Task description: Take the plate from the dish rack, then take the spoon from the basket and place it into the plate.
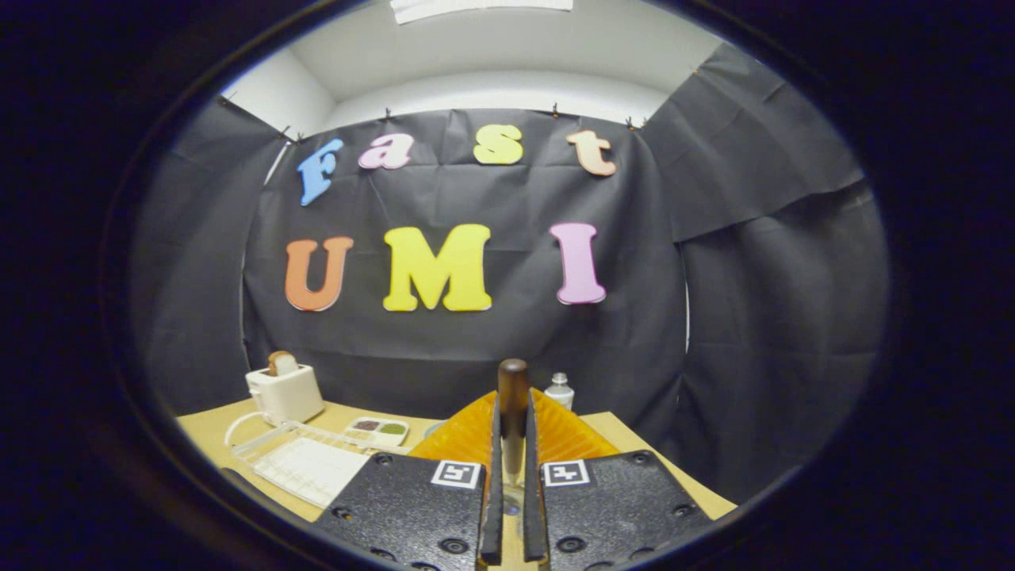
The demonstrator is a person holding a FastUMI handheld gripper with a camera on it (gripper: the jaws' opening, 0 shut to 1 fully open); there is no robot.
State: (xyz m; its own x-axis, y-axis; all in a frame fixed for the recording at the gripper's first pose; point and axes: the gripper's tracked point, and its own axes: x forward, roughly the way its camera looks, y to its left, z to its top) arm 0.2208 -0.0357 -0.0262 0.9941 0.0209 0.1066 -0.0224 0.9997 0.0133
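Observation:
My gripper [513, 432] is shut on a spoon [513, 388], which stands upright between the fingers. Its dark wooden handle sticks up past the fingertips, and a bit of its metal stem shows lower down in the gap. Just beyond and below the fingers lies an amber ribbed plate [468, 436], its middle hidden by the fingers and the spoon. A white wire dish rack [305, 460] sits on the wooden table [210, 432], left of the fingers. Whether the spoon's bowl touches the plate is hidden.
A white toaster [285, 392] holding a slice of bread stands at the table's back left. A small divided dish [379, 430] lies between the rack and the plate. A small clear bottle [559, 390] stands behind the plate. The table's right edge runs close to the right finger.

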